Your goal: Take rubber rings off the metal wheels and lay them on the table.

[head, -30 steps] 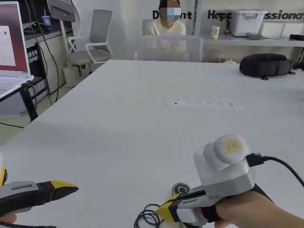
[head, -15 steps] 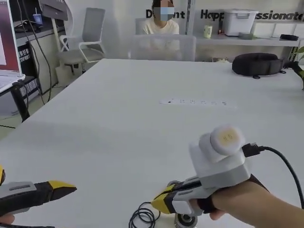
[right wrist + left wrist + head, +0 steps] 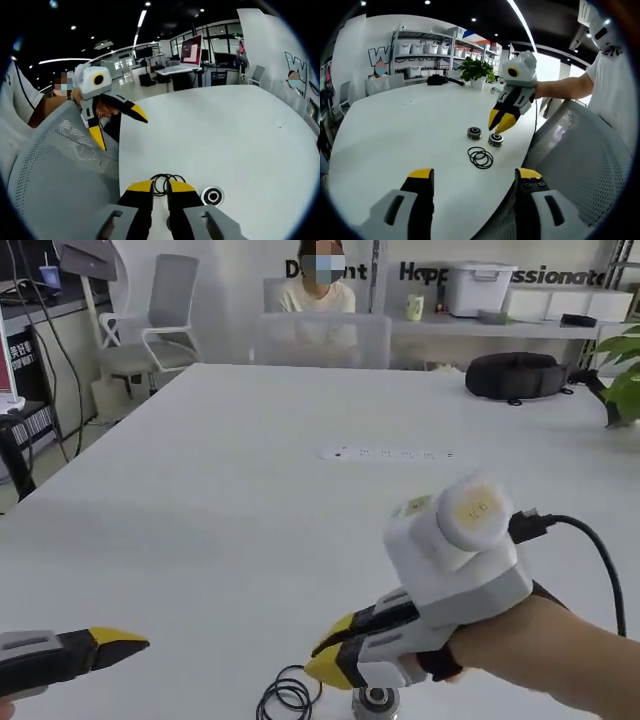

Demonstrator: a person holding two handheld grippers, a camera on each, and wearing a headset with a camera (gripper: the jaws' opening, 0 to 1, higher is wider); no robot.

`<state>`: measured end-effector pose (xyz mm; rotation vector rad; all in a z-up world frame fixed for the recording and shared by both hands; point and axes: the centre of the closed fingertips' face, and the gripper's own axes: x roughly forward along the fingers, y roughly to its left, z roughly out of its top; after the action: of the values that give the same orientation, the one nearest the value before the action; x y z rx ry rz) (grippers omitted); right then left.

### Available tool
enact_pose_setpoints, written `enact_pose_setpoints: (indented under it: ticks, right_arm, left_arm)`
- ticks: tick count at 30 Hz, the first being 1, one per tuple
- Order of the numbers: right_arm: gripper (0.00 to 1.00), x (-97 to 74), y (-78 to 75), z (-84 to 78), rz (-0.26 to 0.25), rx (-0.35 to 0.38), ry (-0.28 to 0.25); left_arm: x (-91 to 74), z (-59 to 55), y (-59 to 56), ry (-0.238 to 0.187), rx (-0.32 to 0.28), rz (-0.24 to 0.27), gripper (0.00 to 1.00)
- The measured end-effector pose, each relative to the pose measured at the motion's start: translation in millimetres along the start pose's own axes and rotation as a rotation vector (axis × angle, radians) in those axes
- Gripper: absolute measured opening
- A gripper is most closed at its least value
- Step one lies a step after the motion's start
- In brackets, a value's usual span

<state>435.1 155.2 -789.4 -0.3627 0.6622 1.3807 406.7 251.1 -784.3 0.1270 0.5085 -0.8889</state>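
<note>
On the white desk (image 3: 250, 540), your right gripper (image 3: 322, 665) hangs closed and empty over the near wheel (image 3: 376, 702); a skewed nip could skid it. Left gripper (image 3: 472, 175) sits open, well apart from that wheel.

a long white power strip (image 3: 385, 453) lies flat on the white worktop (image 3: 230, 490), past its middle. a round black padded cushion (image 3: 515, 374) sits near the far right edge, green plant leaves (image 3: 622, 380) just beside it. a grey mesh chair (image 3: 320, 340) stands at the far end.
</note>
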Motion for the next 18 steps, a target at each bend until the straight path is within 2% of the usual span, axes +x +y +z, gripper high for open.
enact_pose_setpoints:
  ticks: [6,8,13,15,18]
  right_arm:
    - [0.19,-20.9,10.6,1.5,0.001,-0.039,-0.038]
    - [0.24,-26.5,13.2,0.5,0.014,-0.025,-0.055]
    - [0.37,-39.7,15.2,-6.7,0.005,-0.02,-0.073]
    - [0.43,-45.0,15.4,-11.8,-0.001,-0.006,-0.076]
    - [0.48,-53.8,15.4,-15.4,-0.012,0.022,-0.107]
  left_arm:
    - [1.5,3.4,-2.8,-0.006,0.006,-0.01,0.63]
    - [2.1,4.0,-3.5,-0.006,0.007,-0.013,0.63]
    - [2.9,5.3,-5.8,-0.009,0.006,-0.02,0.65]
    - [2.9,4.6,-7.8,-0.006,0.0,-0.03,0.68]
    - [2.9,2.7,-8.4,0.002,0.0,-0.03,0.73]
